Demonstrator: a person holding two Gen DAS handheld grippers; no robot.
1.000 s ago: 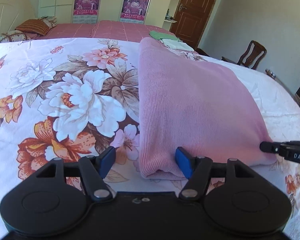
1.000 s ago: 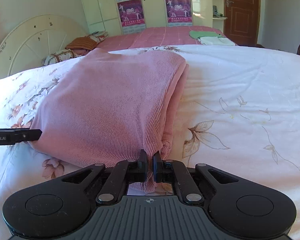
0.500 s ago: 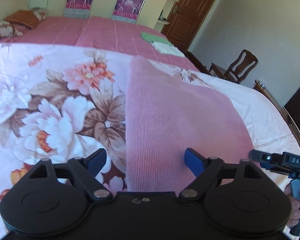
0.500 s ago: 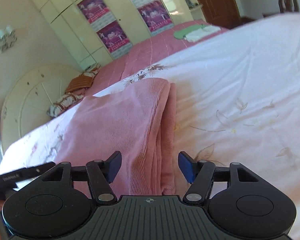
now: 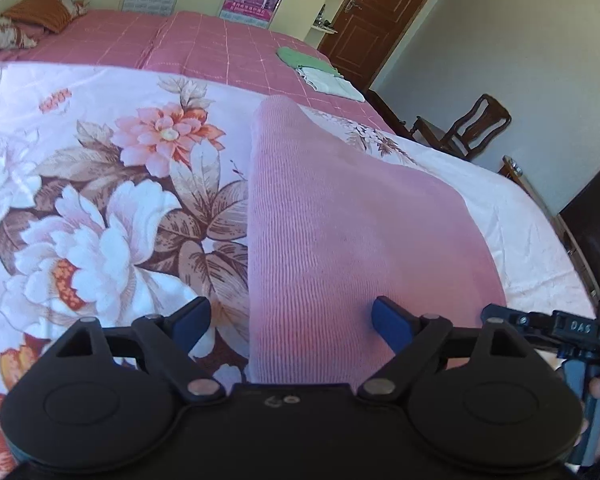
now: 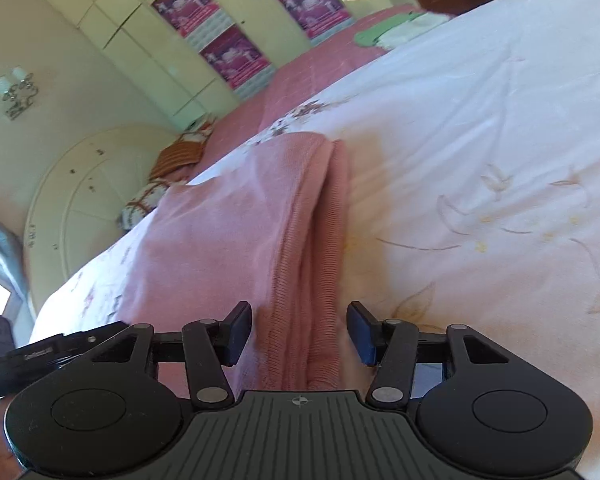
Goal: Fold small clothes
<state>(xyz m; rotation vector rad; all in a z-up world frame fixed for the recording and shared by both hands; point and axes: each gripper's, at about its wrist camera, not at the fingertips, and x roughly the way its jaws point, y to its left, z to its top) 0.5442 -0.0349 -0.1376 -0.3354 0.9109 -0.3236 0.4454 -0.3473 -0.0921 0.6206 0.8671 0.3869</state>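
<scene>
We see the folded pink knit garment [image 5: 340,248] lying on the floral bedspread [image 5: 100,200]. Our left gripper [image 5: 290,320] stands spread wide over its left edge, jaws having just opened, pads touching nothing. Our right gripper [image 6: 300,330] has just been narrowing, its jaws apart astride the stacked right edge without pinching it. Its body reads "DAS"; other lettering is illegible.

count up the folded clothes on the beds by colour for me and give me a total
Pink: 1, the pink knit garment folded on the floral quilt.
Green: 1, the green piece on the far pink bedspread.
White: 1, the white piece partly overlapping the green one.
Total: 3
</scene>
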